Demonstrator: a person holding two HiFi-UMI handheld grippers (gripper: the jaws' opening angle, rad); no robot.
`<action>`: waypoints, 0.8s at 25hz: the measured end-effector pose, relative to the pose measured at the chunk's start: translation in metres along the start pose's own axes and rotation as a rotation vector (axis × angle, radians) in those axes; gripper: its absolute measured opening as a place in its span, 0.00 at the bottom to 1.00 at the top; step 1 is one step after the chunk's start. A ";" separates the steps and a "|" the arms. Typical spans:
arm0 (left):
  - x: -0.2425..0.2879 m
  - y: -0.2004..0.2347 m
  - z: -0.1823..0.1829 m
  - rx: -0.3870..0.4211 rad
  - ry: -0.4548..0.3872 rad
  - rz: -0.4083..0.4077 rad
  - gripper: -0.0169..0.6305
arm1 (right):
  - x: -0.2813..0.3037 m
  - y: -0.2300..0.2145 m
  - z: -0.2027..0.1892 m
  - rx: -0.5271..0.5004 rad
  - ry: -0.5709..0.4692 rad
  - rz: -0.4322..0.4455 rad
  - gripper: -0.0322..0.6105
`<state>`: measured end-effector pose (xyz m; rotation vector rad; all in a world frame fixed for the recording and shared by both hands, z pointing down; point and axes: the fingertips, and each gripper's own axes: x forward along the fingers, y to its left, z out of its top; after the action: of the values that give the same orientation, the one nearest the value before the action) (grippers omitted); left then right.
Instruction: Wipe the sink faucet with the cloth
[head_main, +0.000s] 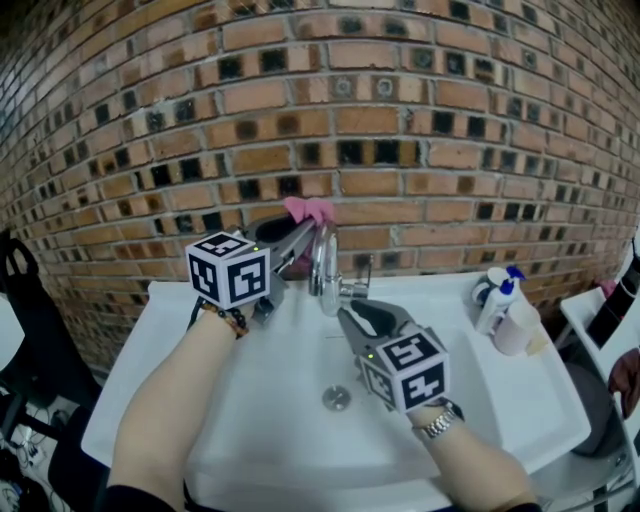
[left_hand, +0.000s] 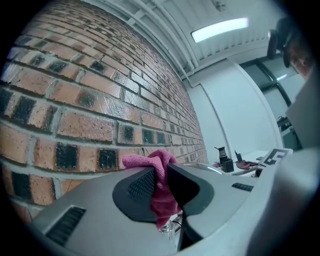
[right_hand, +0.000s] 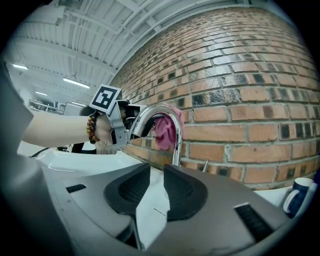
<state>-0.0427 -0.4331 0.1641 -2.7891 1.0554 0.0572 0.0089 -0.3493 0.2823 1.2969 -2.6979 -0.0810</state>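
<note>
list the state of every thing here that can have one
left gripper, shut on the pink cloth
right gripper, jaws slightly apart, nothing between them
pink cloth, bunched, pressed onto the top of the faucet's arch
faucet, no water running
sink, no water standing in the basin
pump bottle, upright on the sink's right ledge

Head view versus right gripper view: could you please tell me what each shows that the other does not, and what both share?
Only the head view shows the drain and a wristwatch. Only the right gripper view shows ceiling lights and the right gripper with pads slightly apart, empty. Both show the faucet, the brick wall and the left gripper holding the pink cloth at the faucet's top.
</note>
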 end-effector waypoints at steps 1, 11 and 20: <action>-0.002 -0.002 0.002 0.012 0.000 -0.001 0.13 | 0.000 0.000 0.001 0.001 -0.002 0.000 0.20; -0.020 -0.024 0.015 0.102 -0.005 -0.004 0.13 | -0.006 -0.003 0.004 0.006 -0.017 -0.019 0.20; -0.039 -0.046 0.016 0.180 0.010 -0.006 0.13 | -0.008 -0.005 0.003 0.007 -0.024 -0.026 0.20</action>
<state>-0.0416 -0.3709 0.1585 -2.6336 1.0007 -0.0507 0.0170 -0.3458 0.2775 1.3419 -2.7040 -0.0905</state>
